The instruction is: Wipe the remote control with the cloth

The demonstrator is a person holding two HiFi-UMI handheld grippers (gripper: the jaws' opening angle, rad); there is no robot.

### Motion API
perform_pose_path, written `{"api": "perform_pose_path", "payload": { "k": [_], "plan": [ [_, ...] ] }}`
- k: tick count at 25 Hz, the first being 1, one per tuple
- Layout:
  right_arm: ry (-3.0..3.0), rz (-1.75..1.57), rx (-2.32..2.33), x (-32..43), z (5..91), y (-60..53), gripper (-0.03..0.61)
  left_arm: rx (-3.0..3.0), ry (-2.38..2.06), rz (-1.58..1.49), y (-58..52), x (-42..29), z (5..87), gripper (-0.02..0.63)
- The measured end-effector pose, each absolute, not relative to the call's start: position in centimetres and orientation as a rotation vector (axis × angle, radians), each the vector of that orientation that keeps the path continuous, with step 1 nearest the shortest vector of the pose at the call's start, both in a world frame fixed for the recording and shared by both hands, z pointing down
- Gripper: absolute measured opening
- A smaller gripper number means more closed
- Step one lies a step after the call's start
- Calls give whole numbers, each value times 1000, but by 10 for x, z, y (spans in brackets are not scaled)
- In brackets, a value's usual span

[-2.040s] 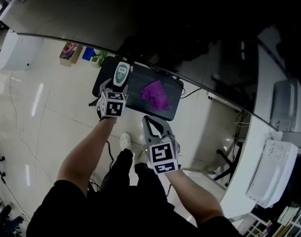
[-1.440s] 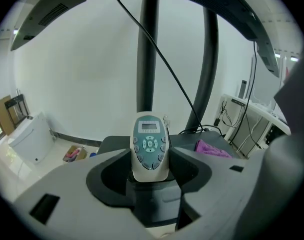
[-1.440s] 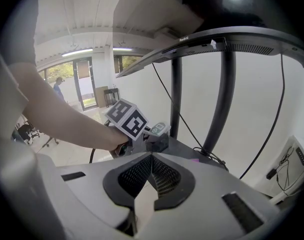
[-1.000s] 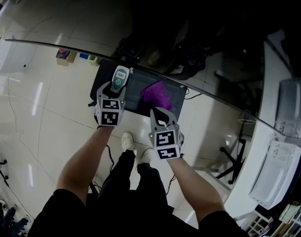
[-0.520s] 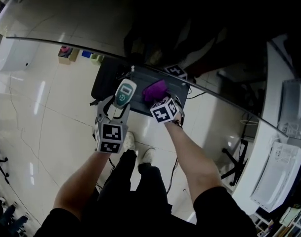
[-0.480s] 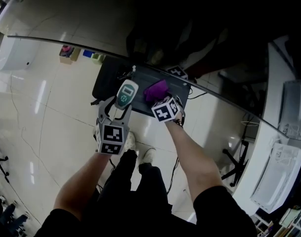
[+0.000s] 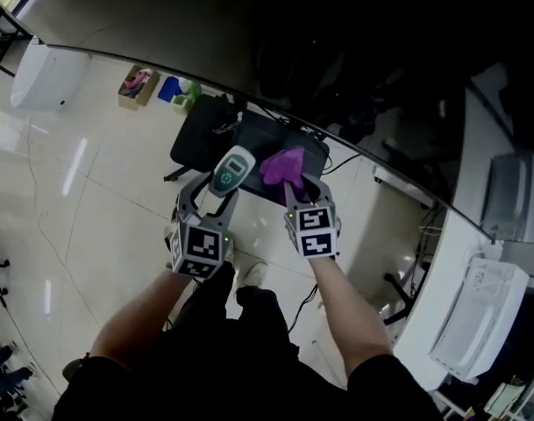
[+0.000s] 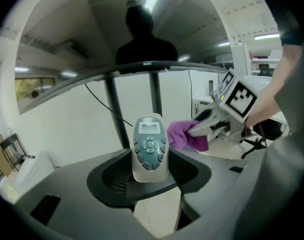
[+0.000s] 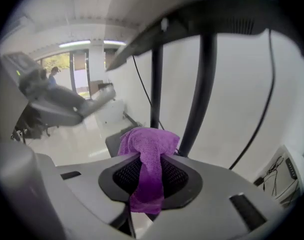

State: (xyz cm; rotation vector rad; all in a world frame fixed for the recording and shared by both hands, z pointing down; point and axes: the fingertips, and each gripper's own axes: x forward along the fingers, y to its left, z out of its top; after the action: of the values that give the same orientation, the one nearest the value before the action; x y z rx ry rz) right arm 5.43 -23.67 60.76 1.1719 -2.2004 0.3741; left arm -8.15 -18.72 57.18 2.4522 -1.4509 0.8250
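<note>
A grey-and-white remote control [image 7: 233, 170] with a small screen is held in the air, and my left gripper [image 7: 212, 193] is shut on its lower end. In the left gripper view the remote [image 8: 150, 148] stands upright between the jaws, buttons facing the camera. My right gripper [image 7: 295, 189] holds a purple cloth [image 7: 284, 165] just right of the remote. Its jaws are closing with the cloth [image 9: 149, 169] pinched between them and bunched above the tips. The cloth [image 8: 184, 135] hangs close beside the remote's right edge.
A black mat [image 7: 201, 139] lies below and beyond both grippers. A white unit [image 7: 40, 77] stands at the far left, with small coloured items [image 7: 142, 82] near it. White desks and equipment [image 7: 477, 279] fill the right side. A shoe [image 7: 252, 274] shows below.
My right gripper reached down to the cloth on the mat and has come up with it. The cloth now hangs next to the remote, which stays in my left gripper.
</note>
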Motion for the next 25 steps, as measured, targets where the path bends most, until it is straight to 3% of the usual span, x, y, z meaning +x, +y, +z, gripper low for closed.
{"api": "perform_pose_path", "payload": {
  "k": [7, 14, 25],
  "plan": [
    [-2459, -5, 974, 17, 432, -136, 106, 2542, -1490, 949, -138, -47, 515, 222],
    [-2359, -176, 716, -15, 413, -77, 106, 2739, -1539, 1068, -90, -10, 445, 221],
    [-2195, -367, 1123, 21, 351, -96, 106, 2852, -1529, 1055, -66, -33, 410, 221]
  ]
}}
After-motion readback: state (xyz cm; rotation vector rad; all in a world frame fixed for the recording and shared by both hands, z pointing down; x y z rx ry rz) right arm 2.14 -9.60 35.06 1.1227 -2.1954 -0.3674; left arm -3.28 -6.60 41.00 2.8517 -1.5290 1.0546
